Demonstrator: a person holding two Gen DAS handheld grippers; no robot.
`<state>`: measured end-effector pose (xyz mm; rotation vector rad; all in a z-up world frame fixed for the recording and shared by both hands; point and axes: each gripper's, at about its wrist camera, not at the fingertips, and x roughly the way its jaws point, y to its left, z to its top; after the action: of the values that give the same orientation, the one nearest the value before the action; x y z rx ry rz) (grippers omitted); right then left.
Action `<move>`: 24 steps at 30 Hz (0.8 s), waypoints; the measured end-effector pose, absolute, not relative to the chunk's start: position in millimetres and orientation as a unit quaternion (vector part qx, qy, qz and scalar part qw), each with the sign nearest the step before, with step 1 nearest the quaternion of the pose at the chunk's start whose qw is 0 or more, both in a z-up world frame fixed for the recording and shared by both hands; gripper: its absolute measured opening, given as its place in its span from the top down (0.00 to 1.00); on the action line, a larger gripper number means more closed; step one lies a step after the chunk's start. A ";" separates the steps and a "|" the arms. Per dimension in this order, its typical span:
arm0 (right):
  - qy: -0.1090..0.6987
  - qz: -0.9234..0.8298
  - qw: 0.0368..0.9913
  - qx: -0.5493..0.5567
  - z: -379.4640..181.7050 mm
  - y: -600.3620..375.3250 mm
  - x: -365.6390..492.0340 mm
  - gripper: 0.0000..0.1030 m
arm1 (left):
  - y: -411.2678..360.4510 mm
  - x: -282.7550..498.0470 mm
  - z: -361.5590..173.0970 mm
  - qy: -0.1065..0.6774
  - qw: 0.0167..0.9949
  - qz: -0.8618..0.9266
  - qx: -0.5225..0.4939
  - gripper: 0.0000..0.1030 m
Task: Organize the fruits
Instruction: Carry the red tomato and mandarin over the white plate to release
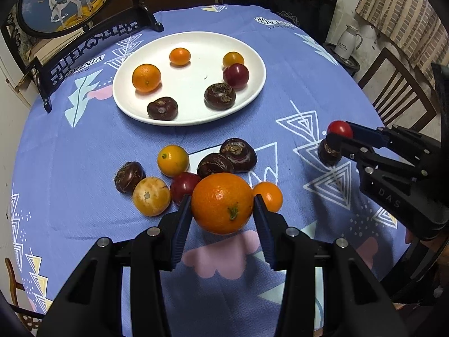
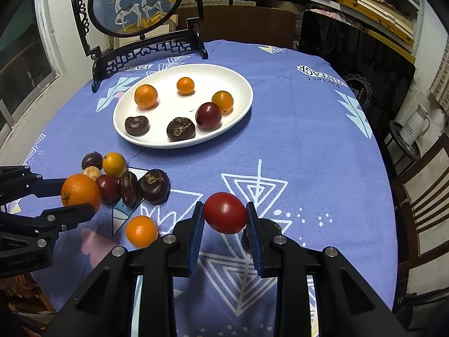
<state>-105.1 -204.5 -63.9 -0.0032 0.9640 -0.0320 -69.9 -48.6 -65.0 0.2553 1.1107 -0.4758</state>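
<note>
On the white plate (image 1: 193, 118): two oranges, a yellow-orange tomato, a dark red tomato, two water chestnuts. Left gripper (image 1: 223, 205) pinches a large orange (image 1: 222, 203), stem toward the camera, above the loose fruit pile (image 1: 174, 174). Right gripper (image 2: 224, 214) pinches a red tomato (image 2: 225, 213), long axis across the fingers. Left view alone shows a water chestnut (image 1: 329, 151) clearly under the right gripper.
</note>
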 end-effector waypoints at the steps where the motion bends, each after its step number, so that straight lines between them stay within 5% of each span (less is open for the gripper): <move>1: 0.464 -0.014 0.886 -0.002 -63.9 -203.7 -104.2 0.71 | -48.2 -68.8 -63.9 0.520 0.816 -0.224 0.119 0.58; 24: 0.461 0.057 0.884 0.051 -60.8 -199.5 100.0 0.69 | -73.5 131.0 -58.3 0.494 0.847 -0.145 0.129 0.57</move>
<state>100.0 -199.5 -60.8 0.1064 0.9599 0.1189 131.0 -73.5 -58.3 0.2721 1.0425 -0.3049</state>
